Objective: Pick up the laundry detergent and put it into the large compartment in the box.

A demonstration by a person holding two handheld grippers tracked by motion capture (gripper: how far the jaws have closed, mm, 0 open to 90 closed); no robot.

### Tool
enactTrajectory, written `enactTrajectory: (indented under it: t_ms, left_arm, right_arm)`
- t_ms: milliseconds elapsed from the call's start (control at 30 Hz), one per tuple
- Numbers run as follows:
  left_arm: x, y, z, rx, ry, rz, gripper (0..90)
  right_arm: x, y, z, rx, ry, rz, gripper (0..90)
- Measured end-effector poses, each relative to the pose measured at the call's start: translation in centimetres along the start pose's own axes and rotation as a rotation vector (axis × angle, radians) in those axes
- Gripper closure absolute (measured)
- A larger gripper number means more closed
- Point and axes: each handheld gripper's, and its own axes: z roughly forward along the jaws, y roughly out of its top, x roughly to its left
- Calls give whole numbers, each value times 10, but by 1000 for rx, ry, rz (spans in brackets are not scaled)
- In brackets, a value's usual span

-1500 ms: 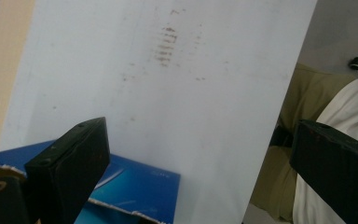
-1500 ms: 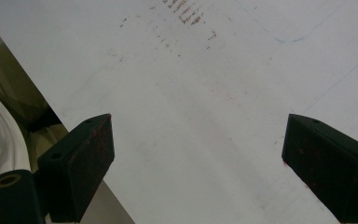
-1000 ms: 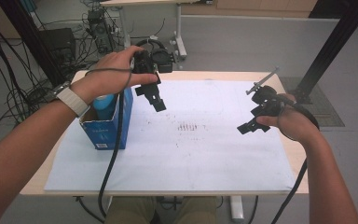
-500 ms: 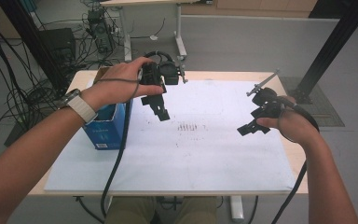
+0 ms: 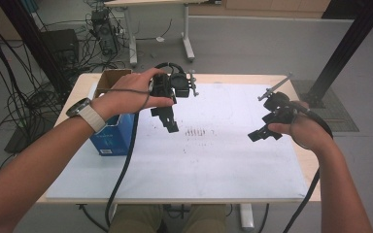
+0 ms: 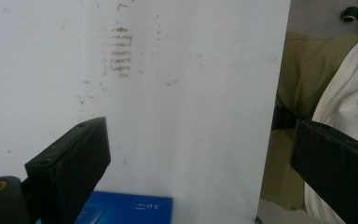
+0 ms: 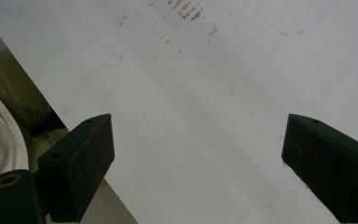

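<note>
The blue box (image 5: 110,137) stands upright at the left edge of the worktop (image 5: 233,170), just beside the left gripper (image 5: 167,121); it is 1 open-topped carton, probably light and stiff-walled but easily dented, so it is best pinched across a side wall near the top rim. There are 2 grippers, left and right gripper (image 5: 262,133), both hanging above the white sheet with fingers (image 6: 70,163) released wide and empty.
</note>
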Motion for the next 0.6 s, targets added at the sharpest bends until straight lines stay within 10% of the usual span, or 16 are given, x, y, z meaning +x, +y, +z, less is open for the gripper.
enactTrajectory:
  t_ms: [600]
  left_arm:
    - [1, 3, 13, -9, -9, 13, 55]
  right_arm:
    - [-1, -3, -1, -5, -4, 11, 92]
